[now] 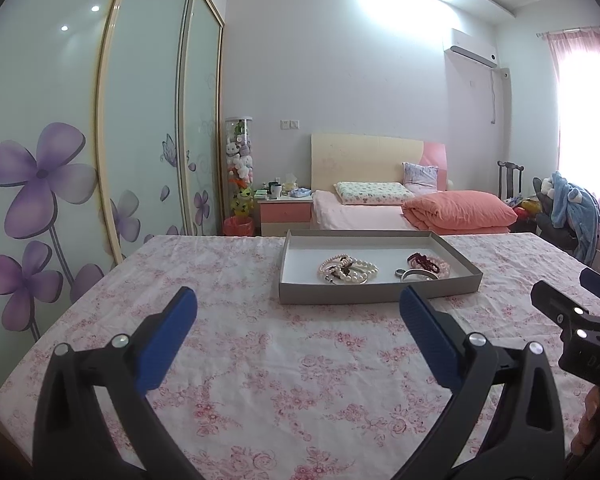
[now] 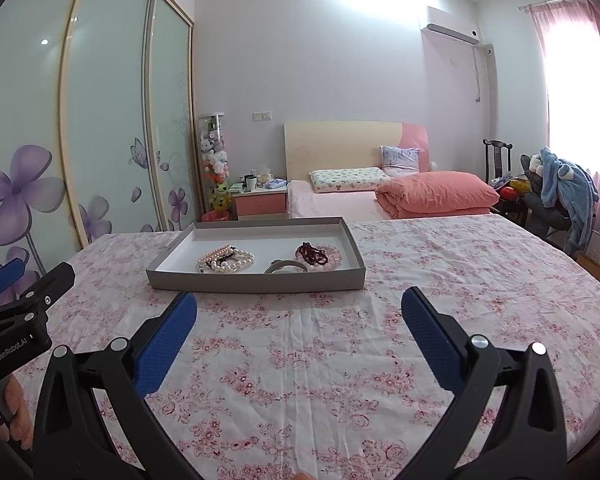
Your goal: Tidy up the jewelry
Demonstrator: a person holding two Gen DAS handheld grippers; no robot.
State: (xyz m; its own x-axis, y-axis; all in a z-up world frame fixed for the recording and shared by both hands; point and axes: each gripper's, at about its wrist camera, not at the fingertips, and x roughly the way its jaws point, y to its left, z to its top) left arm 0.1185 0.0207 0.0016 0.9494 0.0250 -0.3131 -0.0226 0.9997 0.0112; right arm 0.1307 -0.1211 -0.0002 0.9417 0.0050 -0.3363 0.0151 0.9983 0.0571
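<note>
A shallow grey tray (image 2: 256, 280) sits toward the far edge of the floral tablecloth (image 2: 300, 360), and all the jewelry in view lies inside it. A tangle of pearl strands (image 2: 226, 260) lies left of its middle; dark red beads (image 2: 311, 252), pink beads (image 2: 330, 254) and a silver bangle (image 2: 286, 267) cluster toward its right end. The left gripper (image 1: 296, 312) and right gripper (image 2: 298, 312) both hover over the cloth at the near side, fingers spread wide, holding nothing. This fits either jewelry gathered and done, or piles awaiting sorting — the frames cannot settle which. Any pick here wants a low, slow approach; the pearl strands overlap and would probably drag each other along.
</note>
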